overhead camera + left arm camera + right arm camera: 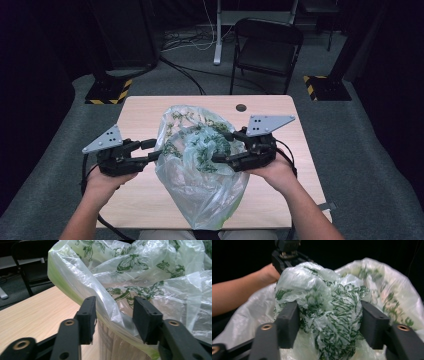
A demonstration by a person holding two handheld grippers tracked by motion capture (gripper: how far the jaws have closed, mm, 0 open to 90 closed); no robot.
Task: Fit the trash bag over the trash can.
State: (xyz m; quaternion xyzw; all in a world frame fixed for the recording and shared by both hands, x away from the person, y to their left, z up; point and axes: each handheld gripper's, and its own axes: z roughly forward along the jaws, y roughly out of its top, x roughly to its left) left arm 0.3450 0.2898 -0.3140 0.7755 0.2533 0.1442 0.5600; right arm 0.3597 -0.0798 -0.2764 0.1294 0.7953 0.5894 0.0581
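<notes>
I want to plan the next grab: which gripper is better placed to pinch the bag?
Left, probably: the left gripper straddles the thin edge of the bag, while the right gripper straddles a bulky wad.

- The left tool [152, 150] is held level in the left hand [107, 181] at the left side of the table [140, 110], its jaws pointing inward to the right.
- Its jaws stand partly apart with a fold of the plastic bag [200, 165] between them (in the left gripper view the pads do not press on it).
- The right tool [222, 147] sits in the right hand [272, 172], jaws pointing inward to the left, opposite the other.
- Its jaws are spread wide, with crumpled film bunched between them; a firm squeeze cannot be made out.
- Both forearms come in from the bottom edge, angled slightly inward, wrists about level.
</notes>
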